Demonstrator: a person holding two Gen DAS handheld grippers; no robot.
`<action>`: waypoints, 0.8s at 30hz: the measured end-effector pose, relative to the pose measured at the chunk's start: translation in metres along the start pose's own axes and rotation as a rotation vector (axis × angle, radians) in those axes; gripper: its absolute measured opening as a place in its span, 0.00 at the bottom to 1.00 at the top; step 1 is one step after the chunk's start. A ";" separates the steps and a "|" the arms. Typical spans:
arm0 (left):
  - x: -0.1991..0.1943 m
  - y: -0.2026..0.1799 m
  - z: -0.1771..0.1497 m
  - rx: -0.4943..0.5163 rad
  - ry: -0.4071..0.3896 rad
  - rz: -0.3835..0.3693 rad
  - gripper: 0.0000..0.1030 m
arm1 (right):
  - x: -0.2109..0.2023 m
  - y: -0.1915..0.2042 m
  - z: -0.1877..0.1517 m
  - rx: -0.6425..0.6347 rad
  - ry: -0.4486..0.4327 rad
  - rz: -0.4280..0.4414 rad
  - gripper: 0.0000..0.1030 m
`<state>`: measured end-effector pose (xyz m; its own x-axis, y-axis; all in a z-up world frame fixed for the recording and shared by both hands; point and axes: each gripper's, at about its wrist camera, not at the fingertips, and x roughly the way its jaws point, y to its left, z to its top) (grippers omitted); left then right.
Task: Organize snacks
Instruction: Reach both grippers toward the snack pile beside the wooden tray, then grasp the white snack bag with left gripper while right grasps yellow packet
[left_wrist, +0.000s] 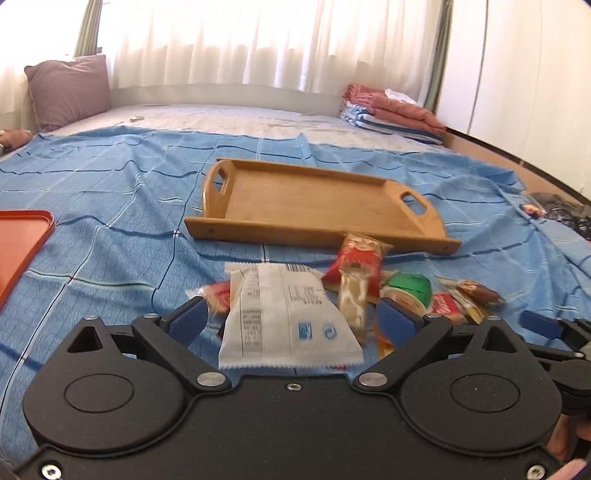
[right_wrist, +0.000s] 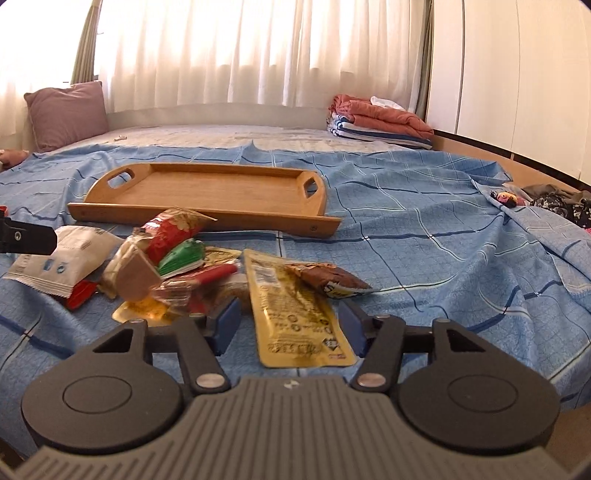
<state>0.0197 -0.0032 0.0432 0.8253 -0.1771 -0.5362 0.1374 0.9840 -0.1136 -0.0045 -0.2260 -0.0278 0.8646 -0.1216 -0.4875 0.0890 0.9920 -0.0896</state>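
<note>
White snack packet (left_wrist: 288, 317) sits btwn wide-open left gripper (left_wrist: 291, 321) jaws; right gripper (right_wrist: 290, 325) straddles gold pouch (right_wrist: 295, 314), pads not touching.

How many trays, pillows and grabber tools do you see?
Trays: 2, the wooden tray and the orange tray
Pillows: 1, the purple pillow
Tools: 2, the left tool and the right tool
Total: 5
</note>
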 end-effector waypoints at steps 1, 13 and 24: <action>0.005 -0.001 0.001 -0.002 0.009 0.004 0.95 | 0.003 -0.001 0.001 -0.003 0.004 -0.003 0.68; 0.051 -0.001 -0.003 -0.022 0.101 0.037 0.85 | 0.035 -0.024 0.002 0.109 0.056 0.080 0.71; 0.054 -0.001 -0.007 -0.022 0.112 0.047 0.76 | 0.058 -0.041 0.005 0.230 0.097 0.103 0.84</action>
<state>0.0601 -0.0142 0.0091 0.7637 -0.1335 -0.6316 0.0871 0.9907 -0.1041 0.0447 -0.2736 -0.0476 0.8244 -0.0118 -0.5659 0.1229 0.9797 0.1586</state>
